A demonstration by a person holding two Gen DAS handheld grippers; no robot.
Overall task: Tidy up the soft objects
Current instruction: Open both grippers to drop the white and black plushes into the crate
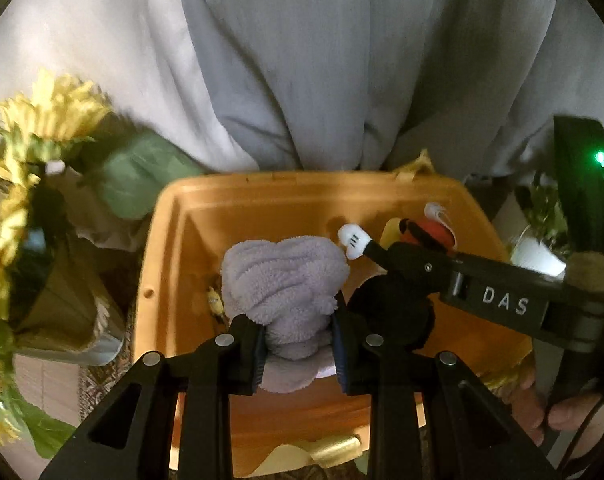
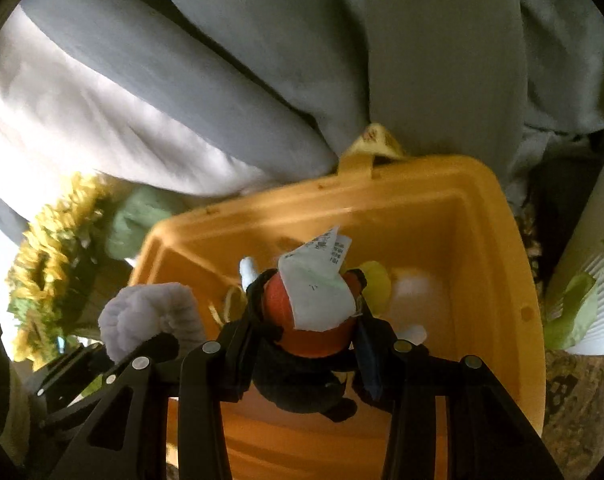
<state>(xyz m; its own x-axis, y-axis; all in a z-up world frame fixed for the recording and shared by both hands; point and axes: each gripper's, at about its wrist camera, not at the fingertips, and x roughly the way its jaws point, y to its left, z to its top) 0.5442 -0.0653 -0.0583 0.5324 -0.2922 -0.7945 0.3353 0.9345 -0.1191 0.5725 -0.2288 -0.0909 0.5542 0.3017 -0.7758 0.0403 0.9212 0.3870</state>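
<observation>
My left gripper (image 1: 300, 346) is shut on a fluffy lilac cloth (image 1: 286, 280), held over the open orange bin (image 1: 262, 192). To its right, my right gripper (image 1: 418, 268) reaches in from the side with a black mouse plush (image 1: 390, 300) whose white glove (image 1: 352, 240) sticks out. In the right wrist view my right gripper (image 2: 308, 338) is shut on that plush (image 2: 302, 384), clamping its red shorts (image 2: 278, 304) under a white label (image 2: 318, 296), above the orange bin (image 2: 482, 220). The lilac cloth (image 2: 150, 316) and left gripper show at lower left.
Grey curtain folds (image 1: 302, 60) hang behind the bin. Yellow sunflowers (image 1: 42, 120) and green leaves stand left of it. A white ribbed pot (image 2: 598, 304) with a plant sits to the right. A small yellow object (image 1: 214, 300) lies inside the bin.
</observation>
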